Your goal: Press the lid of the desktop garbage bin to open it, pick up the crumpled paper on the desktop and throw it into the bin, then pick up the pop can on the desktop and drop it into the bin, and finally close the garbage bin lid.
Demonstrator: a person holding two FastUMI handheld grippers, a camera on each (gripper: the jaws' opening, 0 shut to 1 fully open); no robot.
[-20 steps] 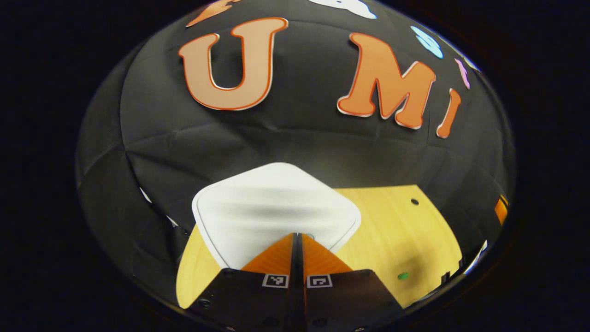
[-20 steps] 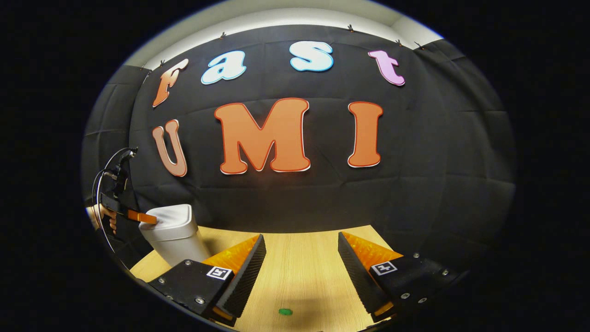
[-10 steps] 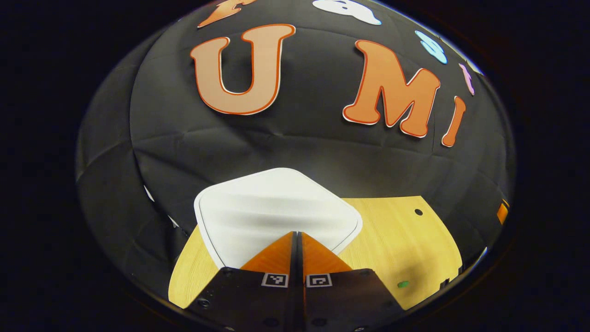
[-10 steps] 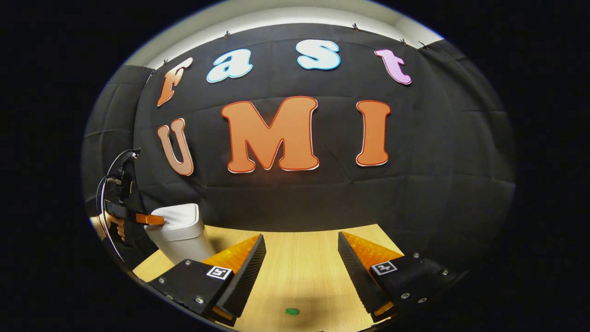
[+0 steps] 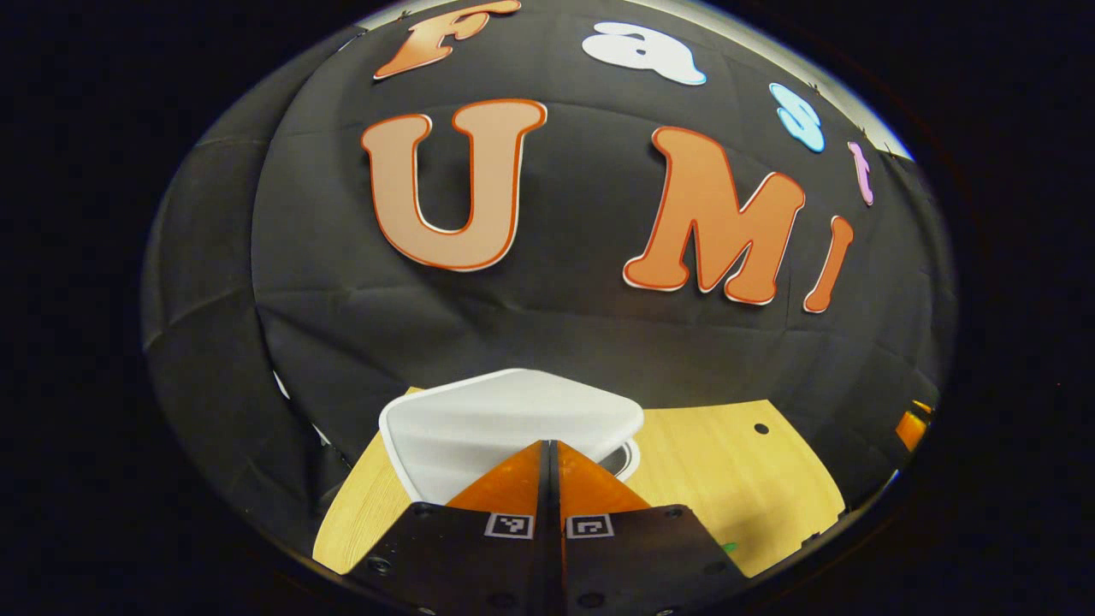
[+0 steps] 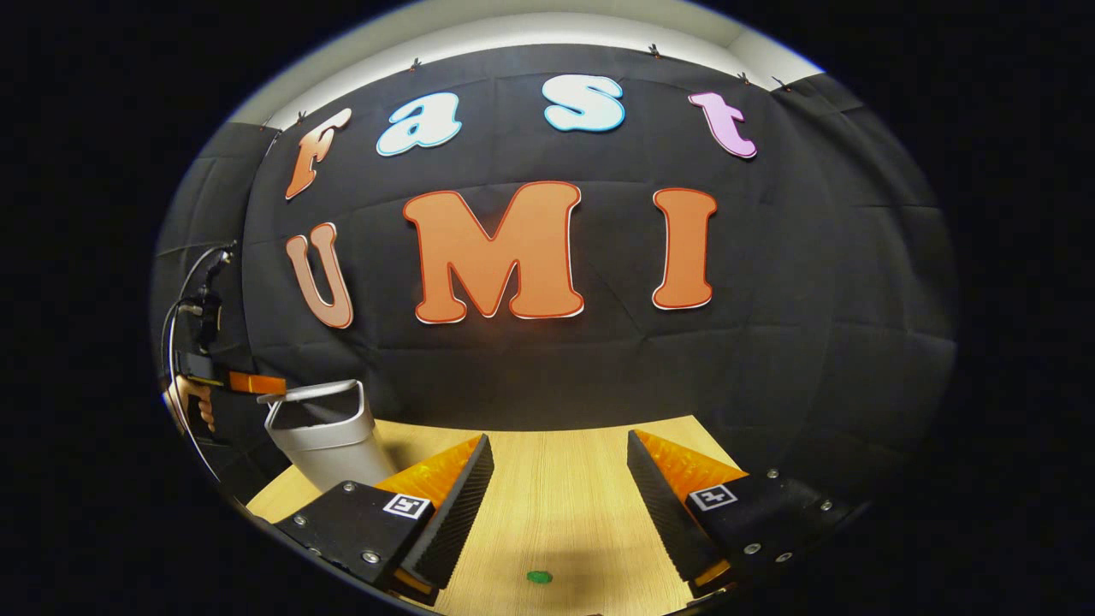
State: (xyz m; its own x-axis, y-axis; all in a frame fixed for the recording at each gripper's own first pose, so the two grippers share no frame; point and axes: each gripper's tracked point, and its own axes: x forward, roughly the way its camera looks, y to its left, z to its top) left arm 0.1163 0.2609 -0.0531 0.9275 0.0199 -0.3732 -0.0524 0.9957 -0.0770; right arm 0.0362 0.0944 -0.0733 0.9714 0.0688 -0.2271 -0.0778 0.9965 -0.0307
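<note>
Hovering my left gripper [image 5: 548, 453], fingers pressed together and empty, over the sprung lid [image 5: 505, 415]; light stiff plastic, pushed near its edge.

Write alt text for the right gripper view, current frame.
The right gripper hangs open over a bare wooden desktop. At far left the white garbage bin stands with its lid raised, the left gripper at the lid's edge. A small green dot lies on the desktop.

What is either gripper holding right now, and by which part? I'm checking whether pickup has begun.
Nothing is held. The left gripper is shut on itself by the bin, whose lid is lifting. The right gripper is open over the table.
</note>
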